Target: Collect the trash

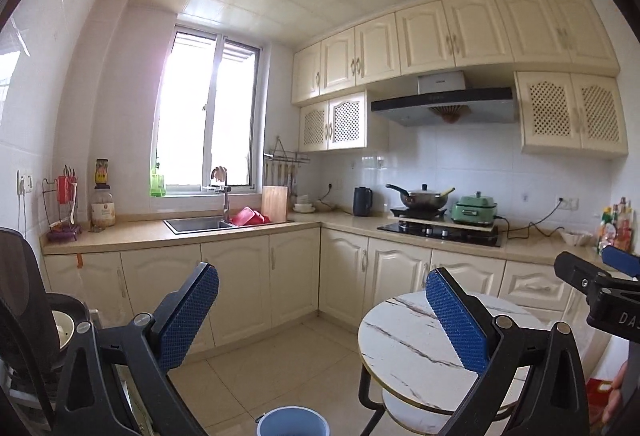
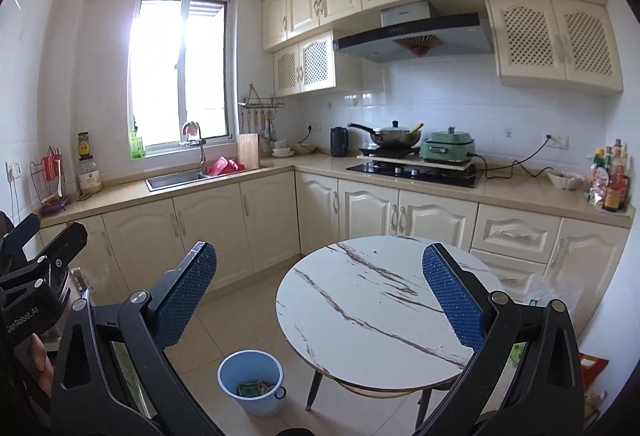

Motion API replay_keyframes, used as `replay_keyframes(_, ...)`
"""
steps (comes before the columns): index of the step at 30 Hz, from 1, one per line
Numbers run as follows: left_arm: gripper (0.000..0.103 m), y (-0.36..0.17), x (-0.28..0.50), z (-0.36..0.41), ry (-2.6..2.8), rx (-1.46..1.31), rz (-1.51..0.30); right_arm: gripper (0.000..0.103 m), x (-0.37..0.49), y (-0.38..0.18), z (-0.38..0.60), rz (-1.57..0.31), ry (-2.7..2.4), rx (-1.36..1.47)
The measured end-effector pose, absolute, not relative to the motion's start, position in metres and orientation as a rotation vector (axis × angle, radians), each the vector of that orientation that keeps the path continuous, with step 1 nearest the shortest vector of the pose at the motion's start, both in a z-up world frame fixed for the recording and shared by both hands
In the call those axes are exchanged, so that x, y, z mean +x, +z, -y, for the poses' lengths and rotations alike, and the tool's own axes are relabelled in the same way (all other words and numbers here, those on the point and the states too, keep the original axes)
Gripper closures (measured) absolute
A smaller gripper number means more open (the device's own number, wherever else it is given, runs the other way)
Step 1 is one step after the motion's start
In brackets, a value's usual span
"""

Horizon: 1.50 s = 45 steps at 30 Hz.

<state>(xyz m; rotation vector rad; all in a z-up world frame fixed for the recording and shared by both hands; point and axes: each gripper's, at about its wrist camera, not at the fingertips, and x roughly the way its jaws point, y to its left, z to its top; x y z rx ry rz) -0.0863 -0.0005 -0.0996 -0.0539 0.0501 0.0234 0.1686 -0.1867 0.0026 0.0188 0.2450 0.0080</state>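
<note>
A pale blue bin (image 2: 251, 382) stands on the tiled floor left of a round marble-topped table (image 2: 384, 312); crumpled wrappers lie inside it. In the left wrist view only the blue bin's rim (image 1: 292, 422) shows at the bottom edge, beside the round table (image 1: 404, 348). My left gripper (image 1: 322, 320) is open, blue pads wide apart, with nothing between them. My right gripper (image 2: 320, 294) is also open and holds nothing, raised above the table and bin. The right gripper (image 1: 600, 280) shows at the far right of the left wrist view. I see no trash on the tabletop.
L-shaped counter (image 2: 280, 167) with sink (image 2: 176, 179), hob (image 2: 416, 171), wok and green cooker runs along the back. Bottles (image 2: 612, 179) stand at the counter's right end. A chair (image 1: 24, 316) is at left. A plastic bag (image 2: 556, 300) and red package (image 2: 592, 368) lie right of the table.
</note>
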Motion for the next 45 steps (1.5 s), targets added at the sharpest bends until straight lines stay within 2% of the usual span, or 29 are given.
replay_keyframes(9, 0.001, -0.102, -0.088, 0.004, 0.032, -0.02, -0.097, 0.0, 0.153, 0.007, 0.175, -0.163, -0.015, -0.007)
replay_keyframes(18, 0.001, -0.078, -0.077, 0.008, 0.027, -0.003, -0.122, 0.0, 0.153, 0.0, 0.172, -0.176, 0.001, -0.023)
replay_keyframes(45, 0.001, -0.058, -0.062, -0.023, 0.038, -0.012, -0.142, 0.0, 0.162, -0.012, 0.177, -0.22, 0.03, -0.031)
